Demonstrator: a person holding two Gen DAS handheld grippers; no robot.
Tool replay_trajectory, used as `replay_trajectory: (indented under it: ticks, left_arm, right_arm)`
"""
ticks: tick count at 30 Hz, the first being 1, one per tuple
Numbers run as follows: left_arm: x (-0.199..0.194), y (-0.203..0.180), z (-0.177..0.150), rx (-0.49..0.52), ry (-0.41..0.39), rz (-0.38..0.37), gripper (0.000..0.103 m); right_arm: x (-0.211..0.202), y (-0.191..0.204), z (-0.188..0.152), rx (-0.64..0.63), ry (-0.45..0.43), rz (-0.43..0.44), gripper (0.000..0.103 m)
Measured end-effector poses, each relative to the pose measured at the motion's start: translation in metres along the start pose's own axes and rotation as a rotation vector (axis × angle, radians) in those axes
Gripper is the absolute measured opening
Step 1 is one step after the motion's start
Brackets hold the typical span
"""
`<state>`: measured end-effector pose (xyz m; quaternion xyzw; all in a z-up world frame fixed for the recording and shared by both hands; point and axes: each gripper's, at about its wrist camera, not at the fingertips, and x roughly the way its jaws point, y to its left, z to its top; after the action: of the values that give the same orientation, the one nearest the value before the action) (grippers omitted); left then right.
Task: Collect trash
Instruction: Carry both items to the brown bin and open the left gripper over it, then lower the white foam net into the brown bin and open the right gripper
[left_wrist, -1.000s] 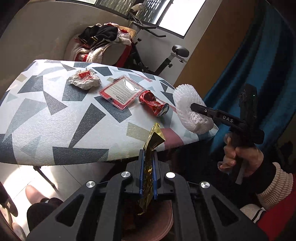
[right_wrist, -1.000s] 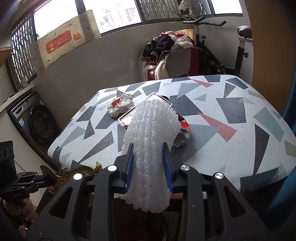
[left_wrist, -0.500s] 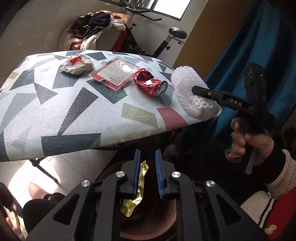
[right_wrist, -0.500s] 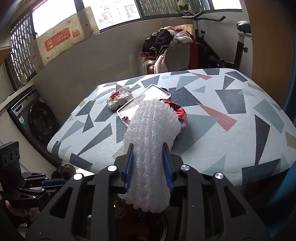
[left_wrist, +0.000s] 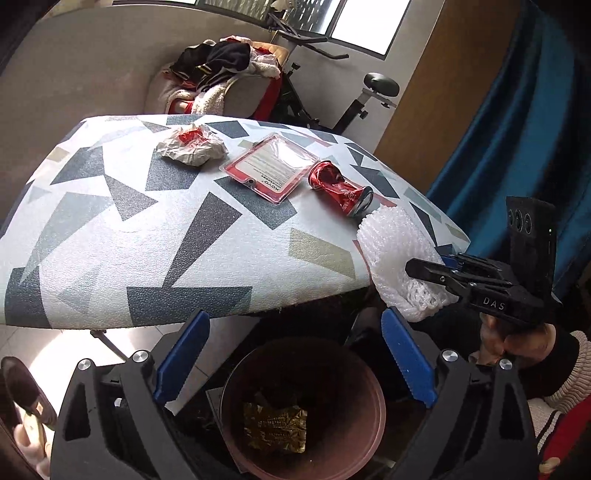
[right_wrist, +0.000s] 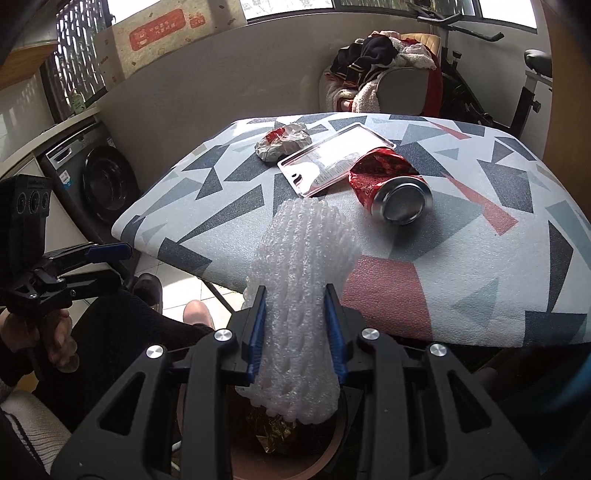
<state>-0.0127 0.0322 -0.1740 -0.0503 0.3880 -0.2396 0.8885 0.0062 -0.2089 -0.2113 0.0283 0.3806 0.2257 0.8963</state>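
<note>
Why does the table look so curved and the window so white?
Left wrist view: the fisheye lens bows the table; the window is blown out by daylight. Right wrist view: the same bulge, with glare on the crushed can and dark corners.

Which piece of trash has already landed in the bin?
The gold wrapper, lying at the bottom of the bin. The can, crumpled paper and plastic pack remain on the table.
</note>
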Motion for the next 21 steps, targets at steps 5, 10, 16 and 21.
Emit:
replay_trajectory:
  ticks: [5, 10, 16, 21]
  left_arm:
    - [-0.002, 0.002, -0.003, 0.036, -0.040, 0.041, 0.096]
    - [-0.001, 0.007, -0.012, 0.013, -0.052, 0.044, 0.096]
    - [0.011, 0.016, -0.014, -0.040, -0.010, 0.065, 0.097]
    - [0.016, 0.016, -0.015, -0.042, 0.008, 0.058, 0.097]
  right_arm:
    - [0.014, 0.014, -0.015, -0.042, 0.065, 0.027, 0.033]
    - [0.030, 0.023, -0.028, -0.078, 0.137, 0.033, 0.033]
    - [0.051, 0.033, -0.039, -0.127, 0.230, 0.027, 0.034]
    - [0.062, 0.041, -0.046, -0.164, 0.281, 0.021, 0.034]
